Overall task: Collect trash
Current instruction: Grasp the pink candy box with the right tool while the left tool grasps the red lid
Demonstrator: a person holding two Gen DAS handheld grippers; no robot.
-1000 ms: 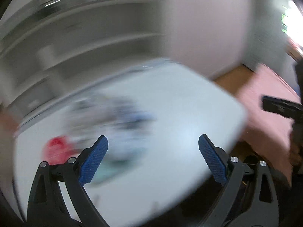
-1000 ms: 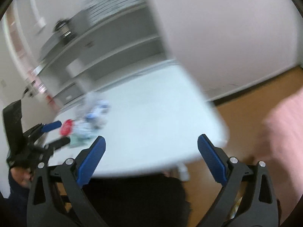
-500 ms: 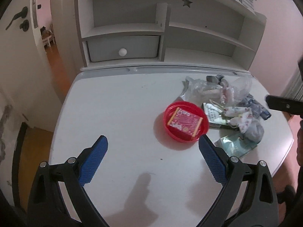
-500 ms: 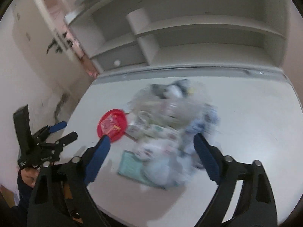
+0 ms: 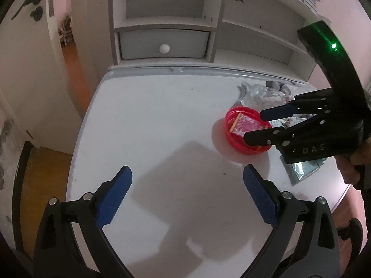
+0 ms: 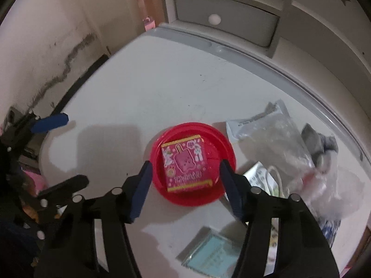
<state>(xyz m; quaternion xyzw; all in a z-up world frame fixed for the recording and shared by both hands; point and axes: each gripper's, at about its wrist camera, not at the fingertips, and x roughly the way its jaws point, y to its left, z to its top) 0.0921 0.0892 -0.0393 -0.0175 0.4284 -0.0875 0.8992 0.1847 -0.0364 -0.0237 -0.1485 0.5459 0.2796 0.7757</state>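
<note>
Blue pads of the left gripper (image 5: 186,199) stand wide apart over bare white table (image 5: 143,120), nothing between them; half a second ago the red plate sat just ahead of its right pad, and now the red plate (image 6: 192,162) lies further ahead and to its right, so this hand has slid leftward and seems only to be waiting. To its right, the right gripper (image 6: 185,185) has swung in over the plate, and its jaws have just been closing to about half width. They now straddle the pink ice-pop box (image 6: 185,164) lying on the plate, both pads still clear of it. Right of this gripper lie 1 clear plastic bag (image 6: 278,139) and other wrappers; below it, 1 pale green packet (image 6: 213,254). Judging by this, the box is the first piece of trash to be gripped, with the pile left for later
</note>
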